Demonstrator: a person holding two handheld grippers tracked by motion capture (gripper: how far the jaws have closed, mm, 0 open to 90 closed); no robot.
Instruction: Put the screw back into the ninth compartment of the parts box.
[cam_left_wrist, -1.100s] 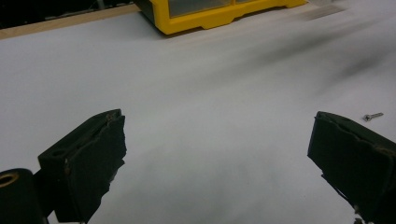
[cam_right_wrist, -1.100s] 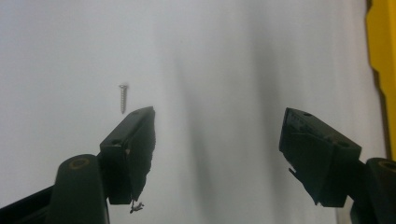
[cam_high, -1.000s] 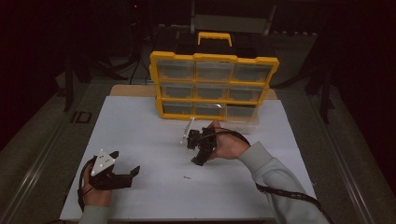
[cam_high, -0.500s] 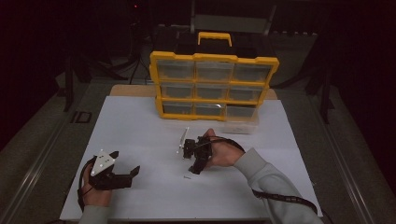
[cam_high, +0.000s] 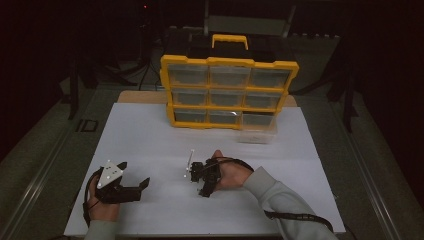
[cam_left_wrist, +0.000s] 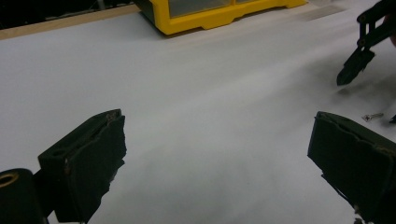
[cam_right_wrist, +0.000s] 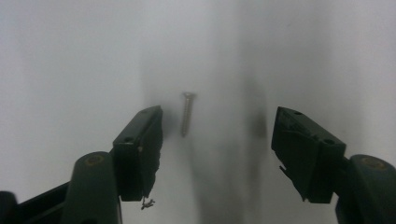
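Note:
A small metal screw (cam_right_wrist: 187, 114) lies flat on the white sheet; in the left gripper view the screw (cam_left_wrist: 372, 116) shows at the far right. My right gripper (cam_right_wrist: 217, 121) points down over it, jaws open on either side, and the screw lies nearer the left-hand jaw without touching it. These jaws have just been closing. In the high view the right gripper (cam_high: 198, 182) is held at the middle of the sheet. My left gripper (cam_high: 135, 174) rests at the front left, open (cam_left_wrist: 215, 135) with nothing between its jaws.
A yellow organizer (cam_high: 228, 95) with clear drawers stands upright at the back of the white sheet (cam_high: 150, 130). One clear drawer (cam_high: 257, 134) sits pulled out on the table in front of its lower right corner. Dark floor surrounds the table.
The right hand has come toward the front of the table and down to the sheet, away from the organizer. Its jaws look a little narrower. The left gripper has stayed put.

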